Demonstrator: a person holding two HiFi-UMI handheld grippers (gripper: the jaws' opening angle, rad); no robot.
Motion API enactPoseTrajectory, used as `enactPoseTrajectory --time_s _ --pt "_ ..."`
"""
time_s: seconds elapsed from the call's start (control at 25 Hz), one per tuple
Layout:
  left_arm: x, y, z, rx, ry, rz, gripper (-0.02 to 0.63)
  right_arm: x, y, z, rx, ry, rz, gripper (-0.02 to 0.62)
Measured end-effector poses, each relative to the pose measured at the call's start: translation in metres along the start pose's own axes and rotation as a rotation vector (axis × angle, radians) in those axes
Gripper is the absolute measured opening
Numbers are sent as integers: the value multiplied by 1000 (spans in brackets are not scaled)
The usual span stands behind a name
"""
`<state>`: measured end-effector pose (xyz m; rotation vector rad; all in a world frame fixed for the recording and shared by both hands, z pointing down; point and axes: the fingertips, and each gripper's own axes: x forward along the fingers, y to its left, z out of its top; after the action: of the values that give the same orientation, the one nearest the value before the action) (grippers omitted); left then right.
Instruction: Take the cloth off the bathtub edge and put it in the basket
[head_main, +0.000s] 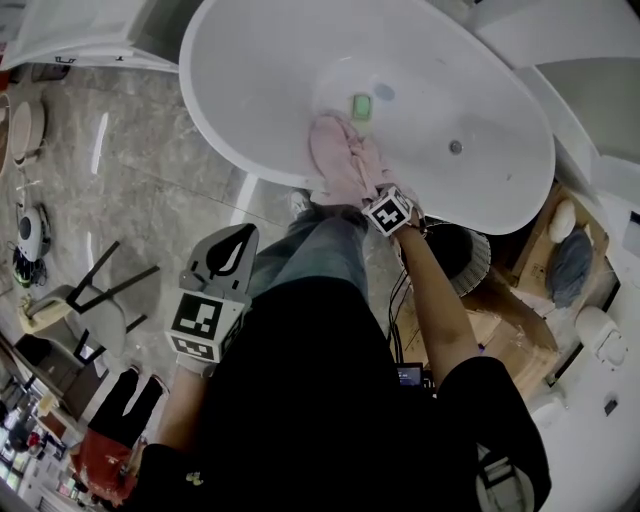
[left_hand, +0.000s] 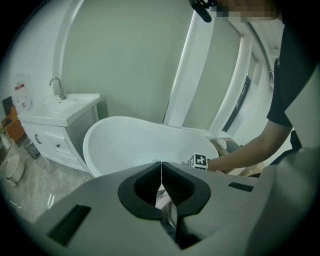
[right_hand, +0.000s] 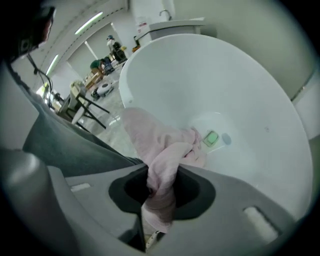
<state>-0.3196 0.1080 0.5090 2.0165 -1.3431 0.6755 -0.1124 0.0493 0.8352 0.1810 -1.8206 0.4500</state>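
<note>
Right claw (right_hand: 160, 194) clamps pink cloth (right_hand: 150, 135) — bunched between its jaws, trailing apparently onto bathtub rim (right_hand: 123, 85); left claw (left_hand: 161, 175) clenched.

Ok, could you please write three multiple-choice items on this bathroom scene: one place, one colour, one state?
1. Where does the pink cloth lie?
A. over the bathtub edge
B. on the floor
C. on the sink cabinet
2. What colour is the small square thing inside the bathtub?
A. red
B. green
C. black
3. The right hand-held gripper is:
A. open above the cloth
B. out of view
C. shut on the cloth
1 A: it drapes over the rim. 2 B: it is plainly green. 3 C: its jaws pinch a fold of the cloth.
</note>
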Motion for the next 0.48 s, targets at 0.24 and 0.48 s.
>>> enactPoseTrajectory --time_s 0.24,0.48 --pt "2 -4 10 12 -13 -8 15 -19 3 -10 144 -45 16 94" --pt "7 -6 29 14 -40 -1 15 -57 4 1 163 -114 10 92"
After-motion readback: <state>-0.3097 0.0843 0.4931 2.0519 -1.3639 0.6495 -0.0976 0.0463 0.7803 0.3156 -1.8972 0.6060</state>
